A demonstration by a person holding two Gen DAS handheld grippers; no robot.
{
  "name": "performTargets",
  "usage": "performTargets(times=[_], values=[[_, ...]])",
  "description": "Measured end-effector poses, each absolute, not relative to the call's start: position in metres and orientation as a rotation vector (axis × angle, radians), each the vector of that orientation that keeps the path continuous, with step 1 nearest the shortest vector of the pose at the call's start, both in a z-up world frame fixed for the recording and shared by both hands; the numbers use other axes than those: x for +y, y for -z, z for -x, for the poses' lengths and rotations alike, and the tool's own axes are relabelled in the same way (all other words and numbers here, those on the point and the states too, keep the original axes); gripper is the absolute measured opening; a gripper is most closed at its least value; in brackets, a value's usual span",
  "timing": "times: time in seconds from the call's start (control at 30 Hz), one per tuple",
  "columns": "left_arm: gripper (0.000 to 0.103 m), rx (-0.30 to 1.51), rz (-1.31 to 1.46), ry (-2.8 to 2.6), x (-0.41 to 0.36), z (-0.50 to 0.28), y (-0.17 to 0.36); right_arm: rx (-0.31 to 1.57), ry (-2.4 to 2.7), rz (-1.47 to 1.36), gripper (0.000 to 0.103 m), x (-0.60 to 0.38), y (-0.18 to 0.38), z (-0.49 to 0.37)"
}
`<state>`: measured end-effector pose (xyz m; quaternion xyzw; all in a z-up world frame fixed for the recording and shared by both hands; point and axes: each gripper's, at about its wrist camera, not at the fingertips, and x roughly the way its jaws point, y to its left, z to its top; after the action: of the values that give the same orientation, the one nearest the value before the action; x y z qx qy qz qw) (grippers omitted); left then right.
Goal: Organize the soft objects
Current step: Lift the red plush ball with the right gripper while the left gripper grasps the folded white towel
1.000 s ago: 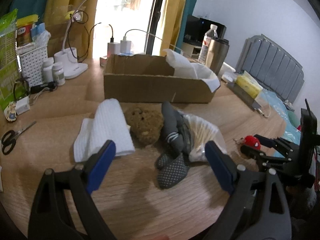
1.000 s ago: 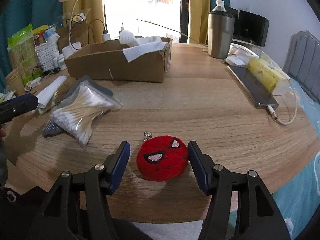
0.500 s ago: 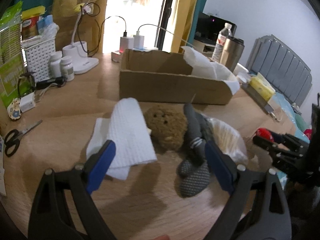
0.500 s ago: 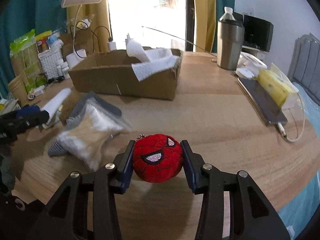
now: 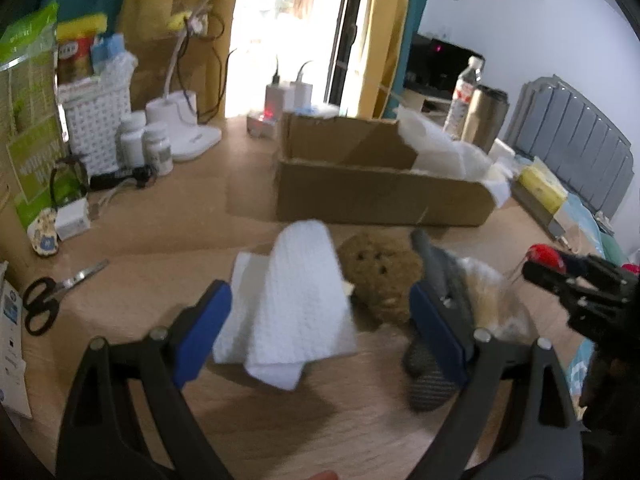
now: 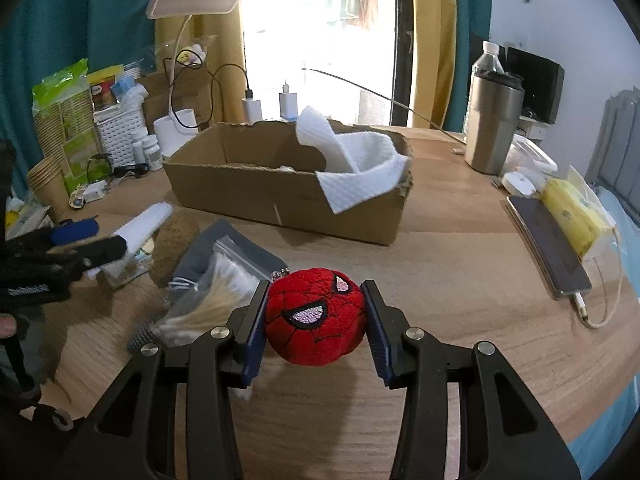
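While the right gripper (image 6: 316,322) is pinching the red plush ball (image 6: 316,316) between its blue pads, the ball is hanging clear of the wooden table (image 6: 460,264), and its underside is blurring into the shadow below. Its keychain clasp is barely showing behind its top. The left gripper (image 5: 320,320) is standing spread wide, with nothing pressed between its pads, hovering over the white cloth (image 5: 296,304) and the brown plush toy (image 5: 380,272) near the table's middle. Its right finger is covering part of the grey sock (image 5: 436,260) and the bag of cotton swabs (image 5: 492,300), so their outlines are hard to follow — the whole left-wrist view is smearing slightly. Behind them the cardboard box (image 6: 280,196) is sitting toward the table's far edge, a white cloth draping over its right corner; its inside is mostly hidden by the near wall. Scissors (image 5: 48,300) are lying at the left edge.
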<state>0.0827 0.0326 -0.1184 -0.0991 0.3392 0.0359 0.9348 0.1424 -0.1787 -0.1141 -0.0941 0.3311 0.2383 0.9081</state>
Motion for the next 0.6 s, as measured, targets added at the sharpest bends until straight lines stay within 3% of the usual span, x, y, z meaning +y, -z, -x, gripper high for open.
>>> performTargets(times=[0.23, 0.4, 0.47, 0.6], values=[[0.090, 0.769, 0.243, -0.063, 0.050, -0.095, 0.140, 0.677, -0.490, 0.199, 0.046, -0.167, 0.110, -0.145], [0.071, 0.778, 0.239, -0.022, 0.049, -0.096, 0.143, 0.675, -0.495, 0.204, 0.046, -0.161, 0.109, -0.147], [0.057, 0.794, 0.230, -0.005, 0.047, -0.098, 0.145, 0.674, -0.497, 0.206, 0.046, -0.159, 0.108, -0.147], [0.048, 0.799, 0.217, -0.004, 0.047, -0.097, 0.146, 0.671, -0.501, 0.210, 0.046, -0.158, 0.106, -0.147]])
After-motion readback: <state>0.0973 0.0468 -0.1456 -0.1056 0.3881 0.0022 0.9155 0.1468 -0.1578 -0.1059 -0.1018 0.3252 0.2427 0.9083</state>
